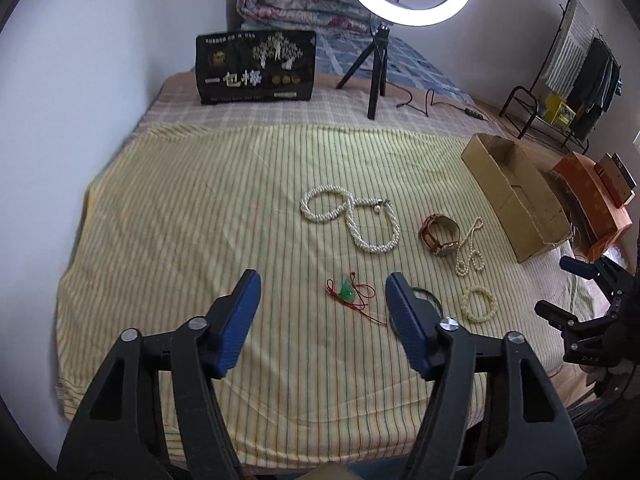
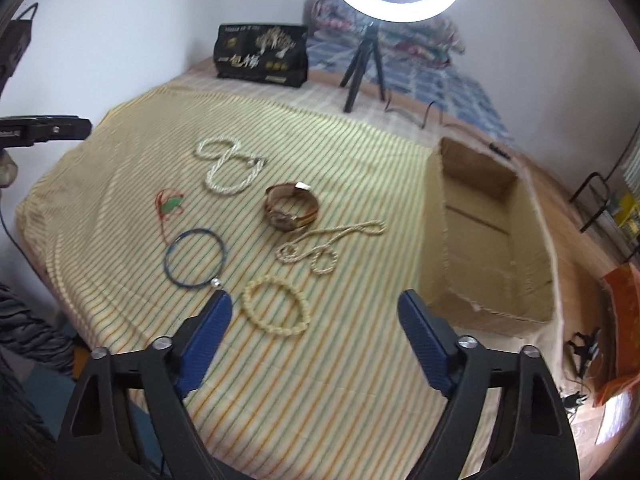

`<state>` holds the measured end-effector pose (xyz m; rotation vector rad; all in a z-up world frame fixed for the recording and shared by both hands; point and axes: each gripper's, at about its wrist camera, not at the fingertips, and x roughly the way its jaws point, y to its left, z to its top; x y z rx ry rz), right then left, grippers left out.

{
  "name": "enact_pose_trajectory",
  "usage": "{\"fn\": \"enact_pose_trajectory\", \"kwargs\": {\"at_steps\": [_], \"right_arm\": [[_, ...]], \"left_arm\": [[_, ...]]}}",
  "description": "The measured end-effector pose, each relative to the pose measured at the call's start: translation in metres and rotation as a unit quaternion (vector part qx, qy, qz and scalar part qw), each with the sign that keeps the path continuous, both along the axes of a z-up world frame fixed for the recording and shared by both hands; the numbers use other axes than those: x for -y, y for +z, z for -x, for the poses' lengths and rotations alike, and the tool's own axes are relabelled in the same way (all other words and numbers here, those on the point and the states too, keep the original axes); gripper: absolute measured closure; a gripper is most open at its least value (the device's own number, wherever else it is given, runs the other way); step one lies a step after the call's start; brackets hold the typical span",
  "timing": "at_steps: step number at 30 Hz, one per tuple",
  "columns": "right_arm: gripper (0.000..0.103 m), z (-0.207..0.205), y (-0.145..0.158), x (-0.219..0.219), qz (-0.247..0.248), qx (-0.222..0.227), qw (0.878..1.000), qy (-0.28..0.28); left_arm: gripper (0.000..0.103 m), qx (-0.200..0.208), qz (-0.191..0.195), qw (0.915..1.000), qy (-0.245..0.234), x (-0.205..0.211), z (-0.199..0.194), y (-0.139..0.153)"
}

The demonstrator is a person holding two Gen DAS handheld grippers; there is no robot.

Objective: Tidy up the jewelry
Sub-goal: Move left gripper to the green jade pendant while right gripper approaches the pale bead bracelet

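Hovering with jaws spread and empty, the right gripper (image 2: 314, 322) has the cream beaded bracelet (image 2: 276, 306) lying flat just ahead, left of centre. The left gripper (image 1: 322, 300), jaws likewise apart, faces the green pendant on red cord (image 1: 348, 292); the open cardboard box (image 2: 532, 216) sits nearer the right hand

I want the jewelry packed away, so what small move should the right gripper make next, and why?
Probably lower the right gripper onto the cream beaded bracelet. Its jaws are open and empty, the bracelet lies loose on the striped cloth just ahead between the fingertips, and the open cardboard box sits right beside it.
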<state>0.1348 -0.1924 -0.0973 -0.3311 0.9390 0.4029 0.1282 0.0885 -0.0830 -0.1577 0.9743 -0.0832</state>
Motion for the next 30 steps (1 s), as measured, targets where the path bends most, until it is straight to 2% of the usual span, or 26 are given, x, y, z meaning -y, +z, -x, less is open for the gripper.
{"fn": "enact_pose_trajectory", "kwargs": {"at_steps": [5, 7, 8, 10, 13, 18, 25, 30], "right_arm": [[0.032, -0.017, -0.021, -0.002, -0.009, -0.054, 0.998, 0.009], [0.036, -0.024, -0.031, -0.001, -0.007, -0.072, 0.997, 0.010], [0.045, -0.026, -0.035, 0.000, -0.007, -0.078, 0.997, 0.009], [0.052, -0.032, -0.047, 0.004, -0.011, -0.107, 0.994, 0.003], [0.056, -0.037, -0.061, 0.005, -0.018, -0.136, 0.990, -0.002], [0.057, -0.036, -0.069, 0.002, -0.019, -0.151, 0.988, 0.008], [0.061, -0.047, -0.071, 0.003, -0.031, -0.161, 0.986, -0.002], [0.064, -0.055, -0.078, -0.007, -0.009, -0.166, 0.986, 0.000]], "left_arm": [[0.044, -0.064, 0.042, 0.9969, -0.016, 0.003, -0.022, -0.030], [0.048, -0.077, 0.041, 0.9960, -0.021, 0.008, -0.029, -0.038], [0.048, -0.083, 0.037, 0.9956, -0.024, 0.011, -0.033, -0.043], [0.048, -0.097, 0.025, 0.9945, -0.031, 0.016, -0.041, -0.054], [0.048, -0.114, 0.012, 0.9926, -0.039, 0.021, -0.048, -0.068], [0.048, -0.129, -0.015, 0.9898, -0.059, 0.028, -0.053, -0.085], [0.048, -0.146, -0.014, 0.9874, -0.058, 0.026, -0.059, -0.101], [0.052, -0.152, -0.028, 0.9860, -0.064, 0.032, -0.063, -0.108]]}}
